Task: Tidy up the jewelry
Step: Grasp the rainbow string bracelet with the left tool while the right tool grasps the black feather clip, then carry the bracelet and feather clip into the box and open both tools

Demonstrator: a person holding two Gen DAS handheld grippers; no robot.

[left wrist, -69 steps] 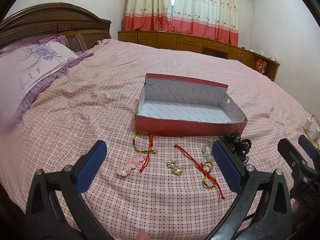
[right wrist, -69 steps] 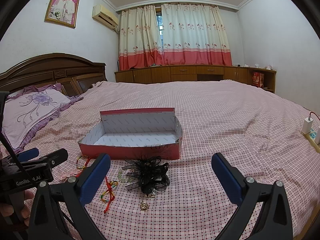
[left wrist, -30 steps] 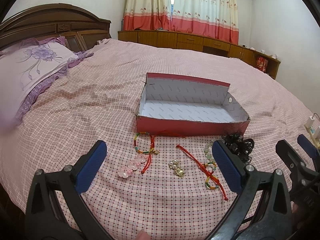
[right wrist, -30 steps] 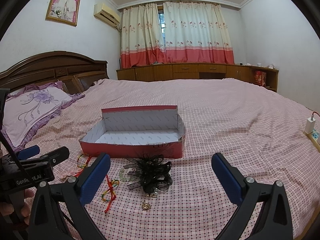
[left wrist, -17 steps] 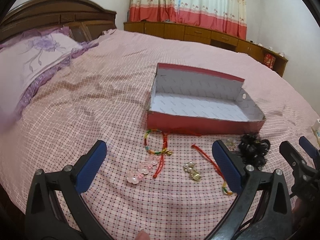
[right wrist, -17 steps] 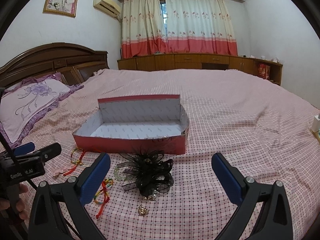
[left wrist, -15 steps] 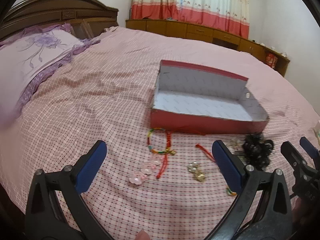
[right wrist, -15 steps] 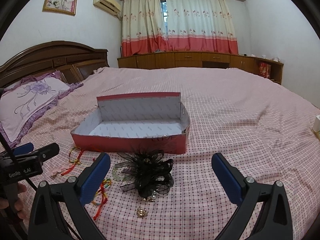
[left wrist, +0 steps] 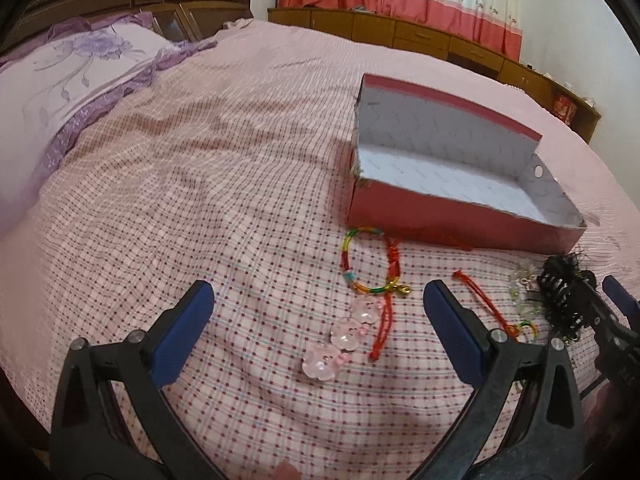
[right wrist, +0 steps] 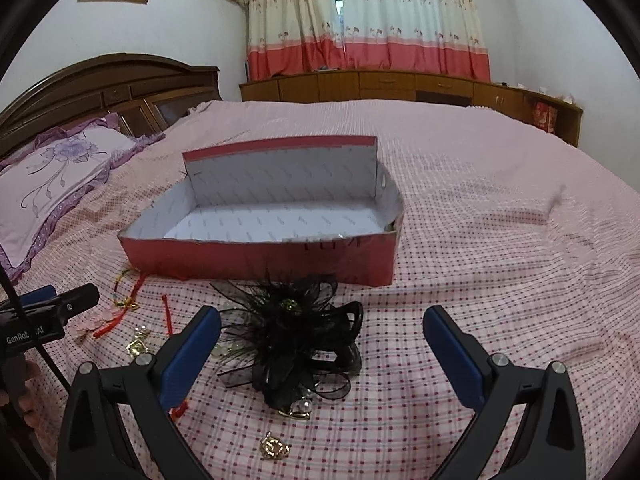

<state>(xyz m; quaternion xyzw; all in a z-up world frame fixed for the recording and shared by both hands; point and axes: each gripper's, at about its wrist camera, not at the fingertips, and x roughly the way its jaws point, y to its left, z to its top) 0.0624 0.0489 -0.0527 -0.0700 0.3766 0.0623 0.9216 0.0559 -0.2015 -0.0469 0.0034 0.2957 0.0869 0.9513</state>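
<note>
An open red cardboard box point(left wrist: 452, 216) point(right wrist: 256, 256) with a white inside lies on the pink checked bedspread. In front of it lie a multicoloured cord bracelet point(left wrist: 372, 264), a pink bead bracelet point(left wrist: 340, 340), a red cord bracelet point(left wrist: 484, 300) and a black lace hair flower point(right wrist: 296, 340) point(left wrist: 564, 300). A small gold piece point(right wrist: 274, 449) lies near the front. My left gripper point(left wrist: 318, 320) is open and empty, low over the pink bead bracelet. My right gripper point(right wrist: 322, 342) is open and empty, with the black flower between its fingers' line.
A lilac pillow point(left wrist: 68, 76) and the dark wooden headboard point(right wrist: 104, 88) are at the left. A low wooden cabinet point(right wrist: 400, 86) under red-and-cream curtains runs along the far wall. The left gripper shows in the right wrist view point(right wrist: 44, 308).
Both grippers have moved forward and down toward the jewelry. The left view has swung left, so the box now sits to the right. Both stay open.
</note>
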